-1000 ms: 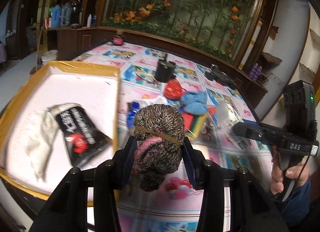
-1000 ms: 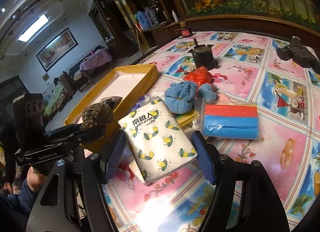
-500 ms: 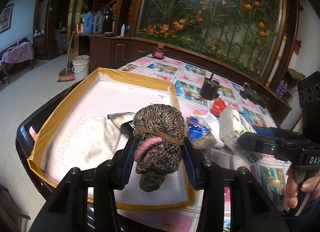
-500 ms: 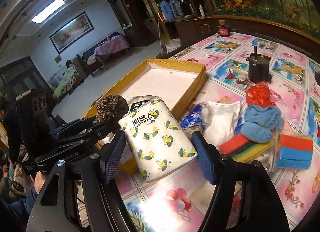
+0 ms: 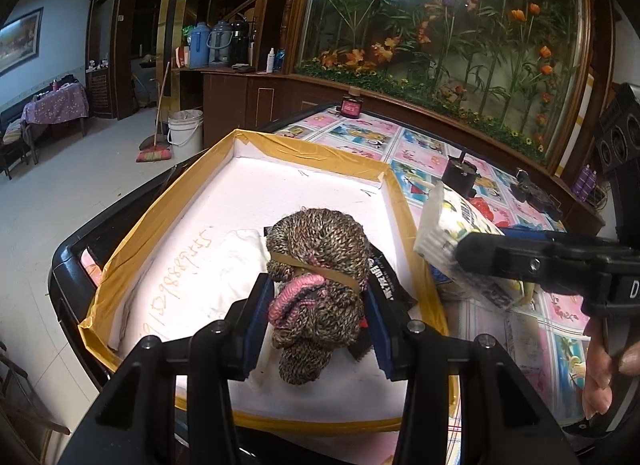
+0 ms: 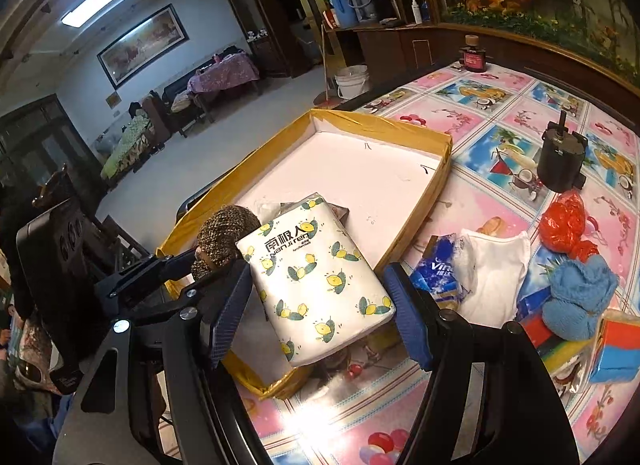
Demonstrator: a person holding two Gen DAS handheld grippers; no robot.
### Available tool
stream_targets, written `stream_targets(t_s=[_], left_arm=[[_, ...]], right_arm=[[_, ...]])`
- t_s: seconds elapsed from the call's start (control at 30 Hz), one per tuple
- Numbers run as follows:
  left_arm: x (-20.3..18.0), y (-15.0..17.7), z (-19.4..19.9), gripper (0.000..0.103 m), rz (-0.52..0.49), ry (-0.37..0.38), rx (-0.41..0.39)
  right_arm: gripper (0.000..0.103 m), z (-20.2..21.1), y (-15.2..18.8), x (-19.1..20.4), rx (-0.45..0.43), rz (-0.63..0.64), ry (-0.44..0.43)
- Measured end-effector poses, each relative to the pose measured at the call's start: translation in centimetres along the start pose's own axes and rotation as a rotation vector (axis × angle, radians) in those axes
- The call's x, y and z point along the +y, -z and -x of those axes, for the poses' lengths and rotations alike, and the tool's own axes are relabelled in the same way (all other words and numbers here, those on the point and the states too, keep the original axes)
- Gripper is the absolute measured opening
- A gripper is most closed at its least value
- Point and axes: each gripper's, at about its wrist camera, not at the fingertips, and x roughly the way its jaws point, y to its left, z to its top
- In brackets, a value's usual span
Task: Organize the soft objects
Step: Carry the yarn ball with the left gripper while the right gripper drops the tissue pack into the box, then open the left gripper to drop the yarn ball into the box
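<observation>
Ahead of me the desk [image 6: 472, 201] wears a bright cloth of pink and blue fruit-drink squares. A black cylindrical gadget [image 6: 560, 161] with a stub on top stands upright on it, well apart from a small dark red jar [image 6: 473, 58] near the far edge by the wooden ledge. Behind that ledge a long glass case of orange and red flowers [image 5: 440, 25] curves along the wall. On a dark wooden sideboard sit blue and grey thermos flasks [image 5: 212, 45]. Down on the pale floor, a white bucket [image 5: 185, 129] stands just beside a broom [image 5: 156, 145] leaning upright. A framed painting [image 6: 142, 43] hangs on the far wall.
</observation>
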Motion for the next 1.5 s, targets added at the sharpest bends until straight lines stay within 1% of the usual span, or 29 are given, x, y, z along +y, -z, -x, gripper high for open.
stream_targets(t_s=[0.33,0.73,0.93,1.1,1.23,1.33,1.4,1.5], left_arm=[[1.6,0.0,-0.5,0.045,0.012,-0.030,-0.001],[3.5,0.1,-1.5,0.045,0.041,-0.059,0.027],[3.9,0.4,-1.7,0.045,0.038,-0.073,0.040],[3.9,0.5,-1.9,0.045,0.029,-0.088,0.041],[4.0,0.3,-2.2,0.046,0.030,-0.093,0.037],[4.1,0.3,-2.3,0.055,0.037,-0.080,0.036],[4.2,0.2,-2.2,0.068,0.050,-0.061,0.036],[4.2,0.0,-1.8,0.070,0.073,-0.025,0.019]], right_arm=[[0.069,-3.4,-2.9,1.4,0.040,0.018,0.036],[0.069,-9.9,-6.4,2.4,0.128,0.043,0.106],[0.069,-12.4,-6.9,2.3,0.175,0.039,0.122],[0.069,-13.4,-7.0,2.1,0.199,0.037,0.138],[0.069,-13.7,-6.8,1.9,0.203,0.021,0.123],[0.069,-13.4,-6.7,1.6,0.205,0.010,0.108],[0.069,-13.0,-6.7,1.3,0.198,-0.004,0.095],[0.069,-11.6,-6.6,0.9,0.182,-0.029,0.064]])
